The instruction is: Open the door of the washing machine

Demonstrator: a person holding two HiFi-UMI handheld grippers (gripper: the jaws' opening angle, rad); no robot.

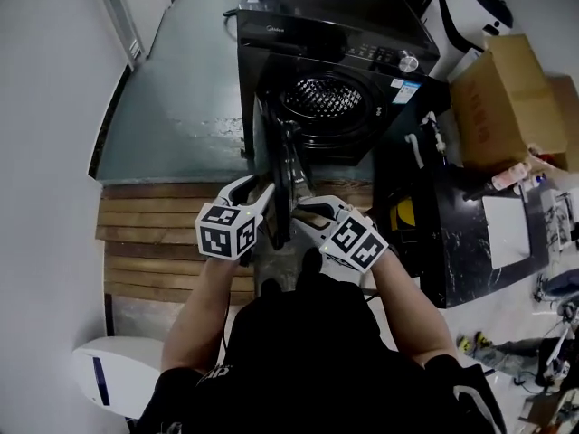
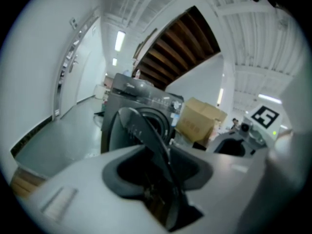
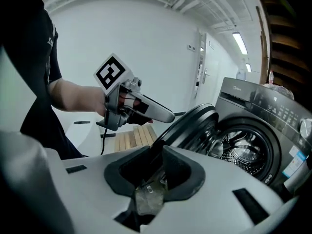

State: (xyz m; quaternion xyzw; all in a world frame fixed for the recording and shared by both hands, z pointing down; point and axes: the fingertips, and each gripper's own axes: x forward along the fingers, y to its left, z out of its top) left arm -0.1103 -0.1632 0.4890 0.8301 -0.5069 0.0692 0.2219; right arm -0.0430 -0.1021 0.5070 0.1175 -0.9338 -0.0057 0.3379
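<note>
A dark front-loading washing machine [image 1: 335, 52] stands ahead with its steel drum [image 1: 326, 98] exposed. Its round door [image 1: 282, 165] is swung out toward me and shows edge-on. My left gripper [image 1: 261, 195] is on the door's rim from the left and my right gripper [image 1: 304, 208] from the right. In the left gripper view the door [image 2: 136, 126] runs down into the narrow gap of the left gripper [image 2: 163, 179], shut on it. In the right gripper view the door [image 3: 192, 121] enters the right gripper [image 3: 151, 179] the same way, and the left gripper [image 3: 163, 113] shows beyond.
A cardboard box [image 1: 502, 98] sits right of the machine. A black marbled table [image 1: 470, 233] with papers stands close on my right. Wooden planks [image 1: 149, 233] lie on the floor at left, a white appliance [image 1: 109, 373] at the bottom left. Grey floor [image 1: 181, 89] stretches left of the machine.
</note>
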